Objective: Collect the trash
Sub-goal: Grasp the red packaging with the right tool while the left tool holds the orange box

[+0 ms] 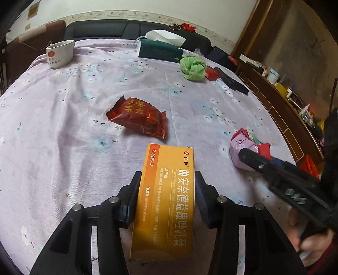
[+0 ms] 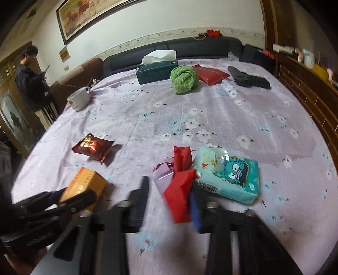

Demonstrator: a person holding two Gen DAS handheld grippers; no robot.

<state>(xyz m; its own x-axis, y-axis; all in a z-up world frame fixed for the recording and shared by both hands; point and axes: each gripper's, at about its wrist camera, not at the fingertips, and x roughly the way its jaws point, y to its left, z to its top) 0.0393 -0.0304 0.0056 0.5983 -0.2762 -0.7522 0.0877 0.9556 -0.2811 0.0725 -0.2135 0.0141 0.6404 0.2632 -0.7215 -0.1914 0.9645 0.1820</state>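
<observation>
Left gripper (image 1: 166,179) clamped on orange cardboard medicine box (image 1: 164,201), right gripper (image 2: 169,190) parted around crumpled red-and-pink wrapper (image 2: 176,184), near front edge of lilac floral bedsheet (image 2: 211,110)

Home bedroom, floral-sheeted bed (image 2: 211,110), framed painting (image 2: 84,19)

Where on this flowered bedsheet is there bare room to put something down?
The widest free stretch lies between the white mug, the red snack packet and the green rolled towel. Crowded: around the crumpled red-and-pink wrapper and teal tissue pack.
</observation>
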